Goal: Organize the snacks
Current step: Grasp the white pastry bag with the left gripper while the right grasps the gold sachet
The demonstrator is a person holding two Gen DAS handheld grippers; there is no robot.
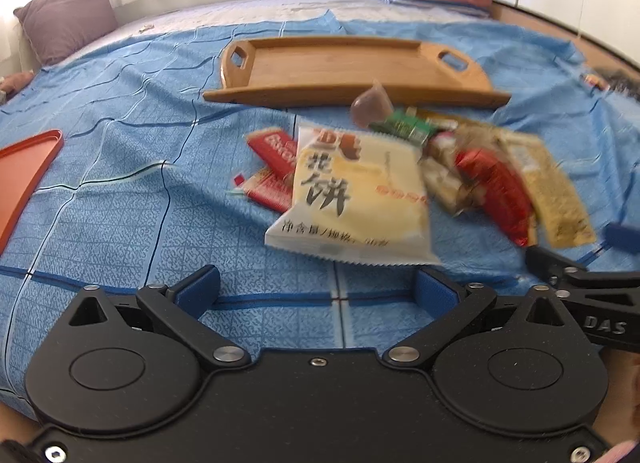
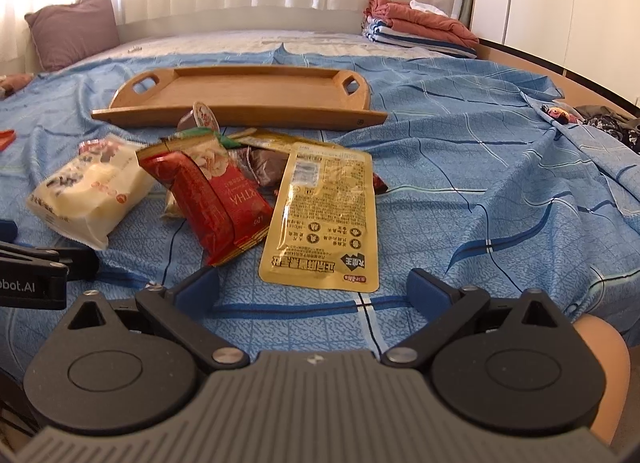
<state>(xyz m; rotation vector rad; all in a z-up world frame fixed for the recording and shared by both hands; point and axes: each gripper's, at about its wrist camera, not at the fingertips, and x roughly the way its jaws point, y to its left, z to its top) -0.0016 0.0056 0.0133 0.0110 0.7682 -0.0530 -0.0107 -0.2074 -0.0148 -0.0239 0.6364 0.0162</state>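
— Two hand-held grippers, both spread wide with nothing between the blue pads. The left hand-held gripper hangs above the blue checked bedsheet, just short of the white-and-yellow snack packet.

— And the right one?

— The right hand-held gripper is also gaping, over bare sheet, with the lower edge of the gold foil pouch just in front of it. No pad touches any wrapper.

— Where do the snacks lie?

— All in one loose heap on the bed, between the grippers and the wooden tray. From the right wrist view, the white-and-yellow packet sits at the left, a red packet leans in the middle, its lower end on the sheet, and the gold pouch lies flat just right of it, touching it. Behind them a small jelly cup stands tilted near the tray's front edge, with a green wrapper and some brown ones that I cannot read.

— Anything in the tray?

— Only bare wood shows inside it. It lies flat on the sheet, handles cut at both ends.

— Further out?

— An orange tray at the left edge, a purple pillow near the curtains, and folded bedding stacked at the far right.
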